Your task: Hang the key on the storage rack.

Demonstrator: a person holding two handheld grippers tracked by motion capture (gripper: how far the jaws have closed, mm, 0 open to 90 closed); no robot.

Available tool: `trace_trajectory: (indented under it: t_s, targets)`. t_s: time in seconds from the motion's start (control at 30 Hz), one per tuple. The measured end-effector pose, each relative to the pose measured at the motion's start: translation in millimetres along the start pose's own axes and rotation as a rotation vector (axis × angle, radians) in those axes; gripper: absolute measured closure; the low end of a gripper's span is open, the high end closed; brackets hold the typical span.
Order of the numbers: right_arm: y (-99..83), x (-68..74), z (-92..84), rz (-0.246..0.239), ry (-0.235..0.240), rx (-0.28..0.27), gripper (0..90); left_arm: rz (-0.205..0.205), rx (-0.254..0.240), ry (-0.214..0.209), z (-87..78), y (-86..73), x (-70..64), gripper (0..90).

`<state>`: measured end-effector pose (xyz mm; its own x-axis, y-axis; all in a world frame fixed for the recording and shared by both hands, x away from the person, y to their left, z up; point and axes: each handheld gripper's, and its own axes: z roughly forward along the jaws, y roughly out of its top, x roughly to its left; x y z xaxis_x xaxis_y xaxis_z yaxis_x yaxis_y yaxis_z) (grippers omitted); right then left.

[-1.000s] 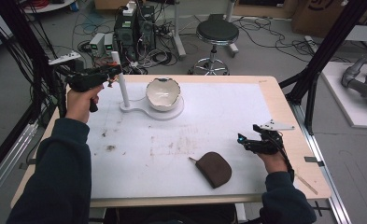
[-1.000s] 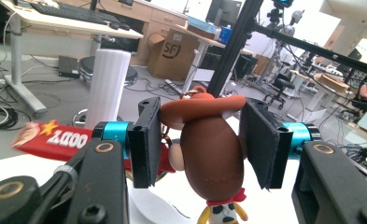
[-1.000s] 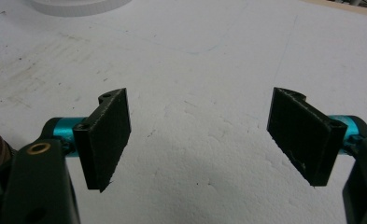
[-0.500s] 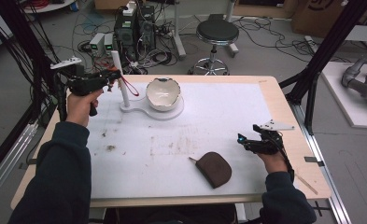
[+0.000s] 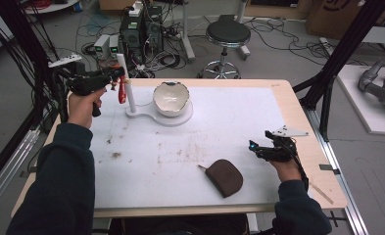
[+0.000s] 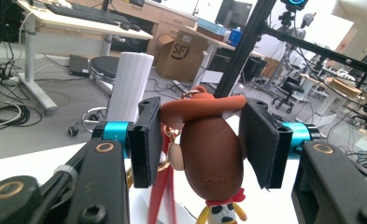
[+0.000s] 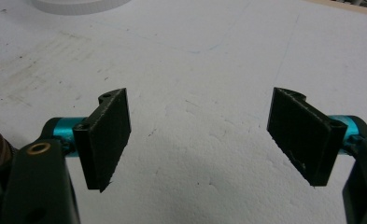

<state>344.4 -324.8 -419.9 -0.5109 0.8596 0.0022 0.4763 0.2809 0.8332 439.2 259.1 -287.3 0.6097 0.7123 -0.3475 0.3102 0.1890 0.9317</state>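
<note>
Keychain: brown-hatted cowboy figure keychain (image 6: 212, 149) with red strap, hanging beside the white upright post (image 5: 125, 78) at the worktop's (image 5: 180, 161) ten o'clock.
Left gripper (image 6: 204, 140): fingers clenched on the hat brim.
Handling: likely light, hard plastic, swings freely; hat or head is the best hold.
Right gripper (image 7: 204, 140): fingers released, at four o'clock.
Nearby: white cracked-egg bowl (image 5: 171, 98); brown pouch (image 5: 225, 177).
</note>
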Motion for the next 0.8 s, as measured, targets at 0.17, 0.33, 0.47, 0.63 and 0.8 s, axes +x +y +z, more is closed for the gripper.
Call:
trace_trajectory:
  t_s: [0.17,0.33,0.47,0.63,0.8]
  targets:
    - [-0.2,-0.5,0.2,-0.001,0.0,-0.001,21.8,-0.009,-0.002,0.017,-0.9,-1.4,2.6,49.8]
    - [-0.3,-0.8,0.5,-0.002,0.001,0.002,21.8,-0.016,-0.016,0.018,-6.3,-2.8,4.9,49.8]
    - [-0.2,0.0,1.0,-0.002,0.005,0.003,21.8,-0.025,-0.031,0.029,-8.3,-1.9,7.6,49.9]
    - [-0.3,0.1,0.6,-0.002,0.001,0.005,21.8,-0.036,-0.032,0.041,-7.2,-2.2,11.7,49.9]
    - [-0.3,0.2,1.3,-0.007,0.005,0.006,21.8,-0.031,-0.019,0.06,-3.3,-3.3,12.7,49.9]
